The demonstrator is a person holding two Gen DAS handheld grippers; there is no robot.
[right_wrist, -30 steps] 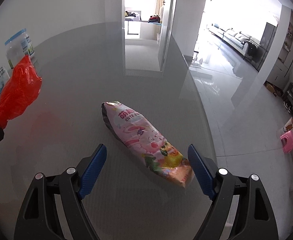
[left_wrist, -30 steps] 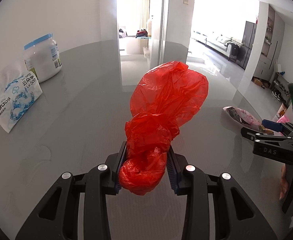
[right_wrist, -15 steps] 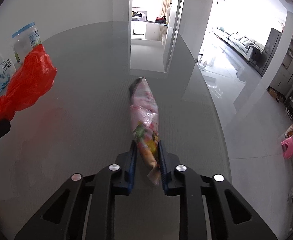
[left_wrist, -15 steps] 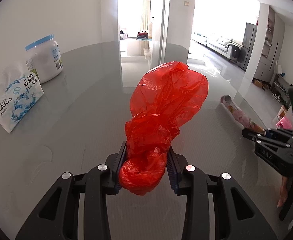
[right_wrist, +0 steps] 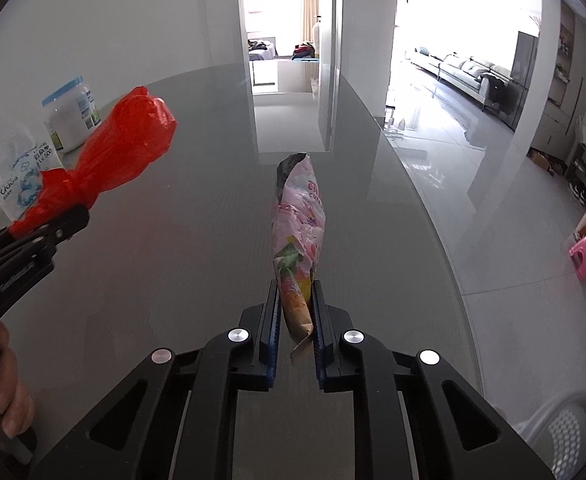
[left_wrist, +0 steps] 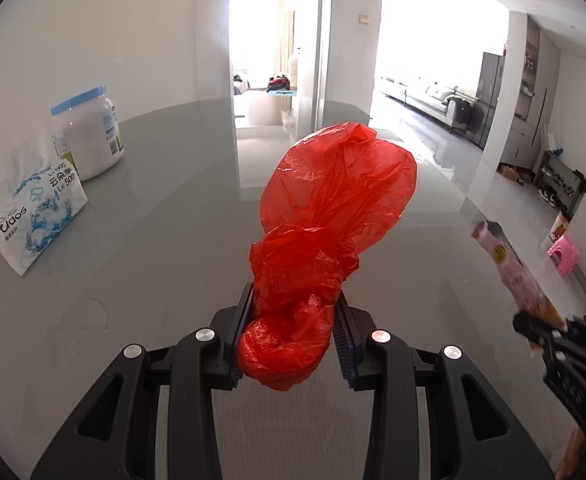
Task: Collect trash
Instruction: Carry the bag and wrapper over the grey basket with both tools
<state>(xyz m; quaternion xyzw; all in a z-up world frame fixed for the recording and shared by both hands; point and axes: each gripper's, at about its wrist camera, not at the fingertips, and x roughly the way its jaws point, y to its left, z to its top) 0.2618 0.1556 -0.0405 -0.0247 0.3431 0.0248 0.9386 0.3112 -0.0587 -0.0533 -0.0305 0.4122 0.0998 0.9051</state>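
Note:
A crumpled red plastic bag (left_wrist: 329, 216) sticks up from my left gripper (left_wrist: 291, 332), which is shut on its bunched lower end above the grey glass table (left_wrist: 165, 264). The same red plastic bag (right_wrist: 125, 152) and left gripper (right_wrist: 49, 228) show at the left of the right wrist view. My right gripper (right_wrist: 296, 316) has its jaws closing on the lower end of a pink snack wrapper (right_wrist: 299, 224), pads pressed against it and the wrapper lifted off the table. In the left wrist view the pink snack wrapper (left_wrist: 509, 264) and right gripper (left_wrist: 549, 330) sit at the far right.
A white jar with a blue lid (left_wrist: 89, 136) and a tissue pack (left_wrist: 33, 208) stand at the table's back left. The table's curved edge (right_wrist: 445, 248) runs down the right, with floor and a pink stool (right_wrist: 585, 254) beyond. A hand (right_wrist: 1, 392) holds the left gripper's handle.
My right gripper went from wide open around the flat-lying wrapper to shut on it, then lifted it and moved it left, toward the red bag. The left gripper and bag stayed put.

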